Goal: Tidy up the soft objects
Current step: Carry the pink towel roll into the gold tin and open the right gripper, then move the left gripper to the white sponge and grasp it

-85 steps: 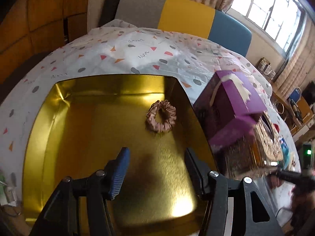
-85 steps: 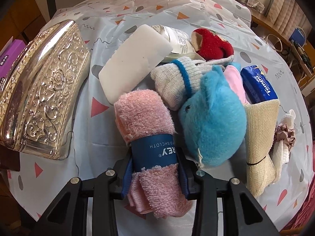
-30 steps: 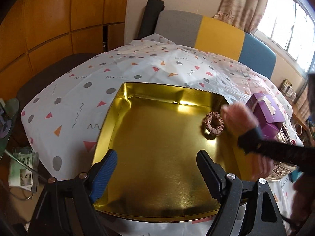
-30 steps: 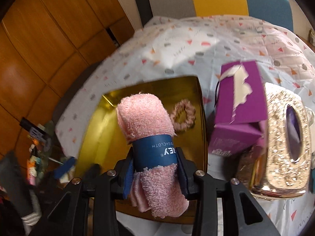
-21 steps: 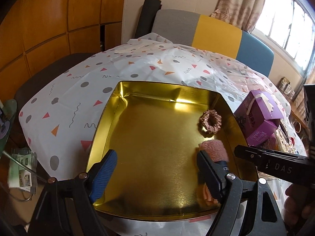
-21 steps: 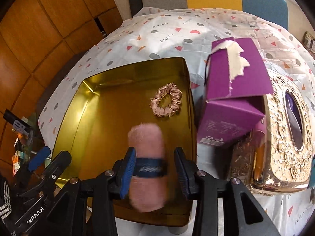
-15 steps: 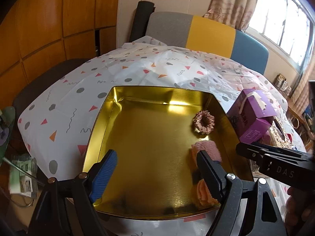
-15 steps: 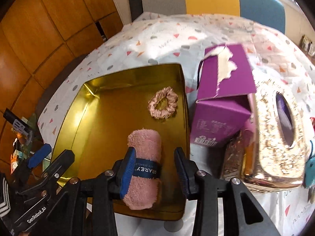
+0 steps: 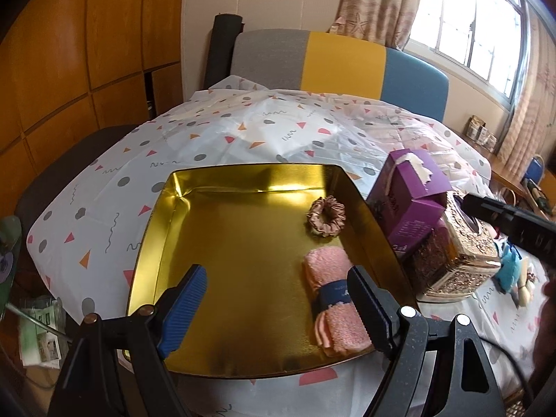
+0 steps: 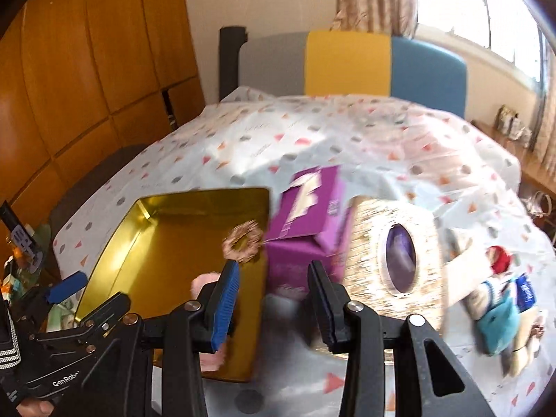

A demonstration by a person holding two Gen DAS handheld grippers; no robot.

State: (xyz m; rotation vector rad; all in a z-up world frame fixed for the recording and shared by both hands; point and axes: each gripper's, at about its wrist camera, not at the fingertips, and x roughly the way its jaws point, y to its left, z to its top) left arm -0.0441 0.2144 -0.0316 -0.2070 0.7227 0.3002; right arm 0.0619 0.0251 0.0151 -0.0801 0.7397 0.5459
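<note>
A rolled pink dishcloth (image 9: 338, 304), bound by a dark blue paper band, lay flat in the gold tin tray (image 9: 226, 243) at about four o'clock, its length running toward the far wall. A pink satin scrunchie (image 9: 326, 215) lay at about two o'clock, just beyond the roll and apart from it. More soft things (image 10: 500, 309), blurred, were heaped well off at three o'clock.

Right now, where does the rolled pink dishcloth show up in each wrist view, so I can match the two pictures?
Left wrist: the pink dishcloth lies in the gold tray, lower right, partly behind the left gripper's right finger.
Right wrist: only a blurred pink edge shows lower left of centre, behind the right gripper's blue-padded finger.
Shared landmark: the scrunchie beside the purple tissue box.
</note>
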